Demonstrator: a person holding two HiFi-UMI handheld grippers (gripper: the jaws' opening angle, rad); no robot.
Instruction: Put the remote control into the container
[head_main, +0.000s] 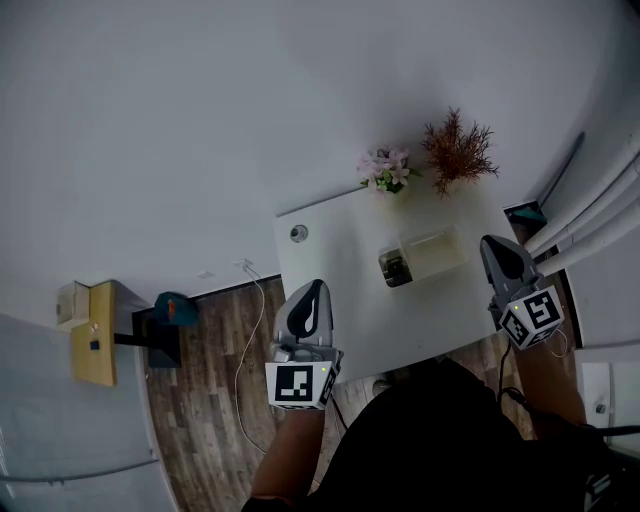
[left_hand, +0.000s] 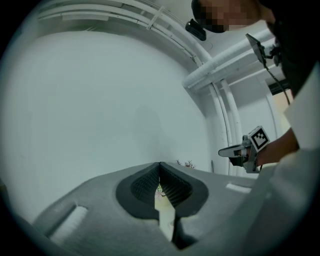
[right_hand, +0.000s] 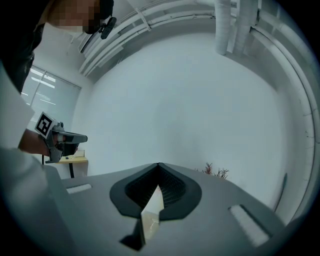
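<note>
A clear rectangular container stands on the white table. A dark object, which looks like the remote control, lies in the container's left end. My left gripper hovers over the table's front left corner, shut and empty, and points level at the wall. My right gripper is at the table's right edge, just right of the container, also shut with nothing in it. In the left gripper view the jaws meet, and the right gripper shows beyond them. In the right gripper view the jaws are pressed together too.
Pink flowers and a reddish dry plant stand at the table's far edge. White pipes run along the right. A small wooden side table, a teal thing and a white cable are on the wood floor to the left.
</note>
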